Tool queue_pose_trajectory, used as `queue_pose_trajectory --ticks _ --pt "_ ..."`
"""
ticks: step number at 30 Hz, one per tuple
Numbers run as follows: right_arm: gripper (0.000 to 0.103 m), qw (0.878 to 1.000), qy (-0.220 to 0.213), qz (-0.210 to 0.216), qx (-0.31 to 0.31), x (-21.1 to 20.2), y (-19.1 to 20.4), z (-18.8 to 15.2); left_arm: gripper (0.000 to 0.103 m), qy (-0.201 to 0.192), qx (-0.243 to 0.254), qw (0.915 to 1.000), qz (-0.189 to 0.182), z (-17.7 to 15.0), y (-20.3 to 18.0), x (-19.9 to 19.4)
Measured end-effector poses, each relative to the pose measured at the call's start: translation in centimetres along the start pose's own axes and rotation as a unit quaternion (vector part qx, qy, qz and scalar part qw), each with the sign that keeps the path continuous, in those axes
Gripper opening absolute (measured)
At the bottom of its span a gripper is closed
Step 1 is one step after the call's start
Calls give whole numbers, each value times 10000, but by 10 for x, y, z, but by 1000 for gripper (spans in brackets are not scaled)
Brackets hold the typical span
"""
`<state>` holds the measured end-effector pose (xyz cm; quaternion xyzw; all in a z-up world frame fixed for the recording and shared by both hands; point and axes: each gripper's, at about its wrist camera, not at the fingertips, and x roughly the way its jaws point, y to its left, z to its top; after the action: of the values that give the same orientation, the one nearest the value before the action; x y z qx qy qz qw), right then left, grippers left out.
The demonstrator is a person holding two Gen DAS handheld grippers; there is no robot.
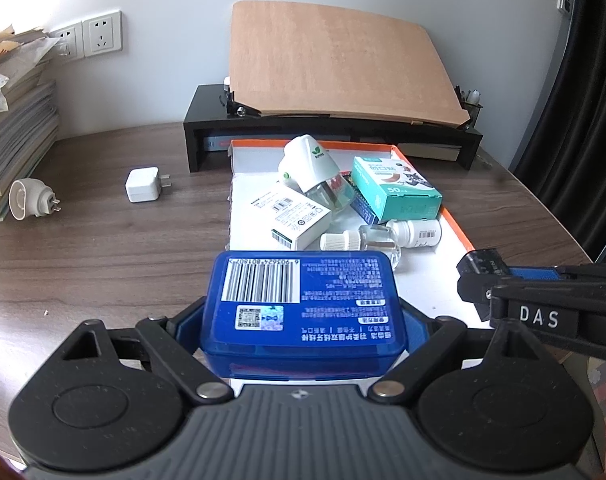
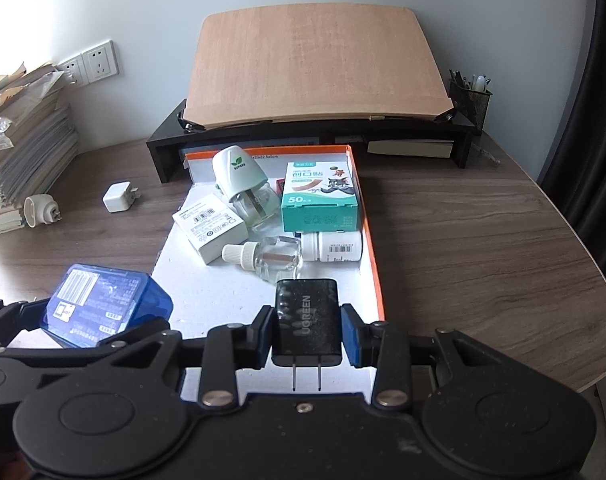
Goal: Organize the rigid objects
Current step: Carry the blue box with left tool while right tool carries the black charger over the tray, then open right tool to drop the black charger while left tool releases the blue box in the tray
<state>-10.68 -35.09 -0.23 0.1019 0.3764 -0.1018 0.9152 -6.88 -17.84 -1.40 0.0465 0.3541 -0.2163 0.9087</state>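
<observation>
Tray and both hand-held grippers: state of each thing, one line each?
Left hand-held gripper: shut on blue box.
Blue box: held, barcode side up, over tray's near end.
Right hand-held gripper: shut on black charger.
Black charger: held, prongs toward camera.
Tray: open, partly filled.
Teal box: closed, in tray.
White bottle: capped, on its side.
White charger: unplugged, on desk.

Left gripper (image 1: 303, 320): your matte black linkage arms, silver pivot screws, blue pads, ribbed grey base.
Right gripper (image 2: 307, 328): your same black build, blue pads; white "DAS" lettering on its side.
Skin: a sliver at the frame edge.
</observation>
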Motion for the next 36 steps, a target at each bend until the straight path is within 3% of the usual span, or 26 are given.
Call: queue_pose_trajectory --ticks 28,30,36 --pt "44 9999 156 -32 42 16 -7 7 94 158 -95 9998 -34 3 0 13" --pt "31 9999 157 -28 34 16 -6 8 94 180 -108 9998 -41 3 0 15" --pt "31 9997 212 -33 71 22 -9 9 94 246 -80 9996 -56 2 -1 20"
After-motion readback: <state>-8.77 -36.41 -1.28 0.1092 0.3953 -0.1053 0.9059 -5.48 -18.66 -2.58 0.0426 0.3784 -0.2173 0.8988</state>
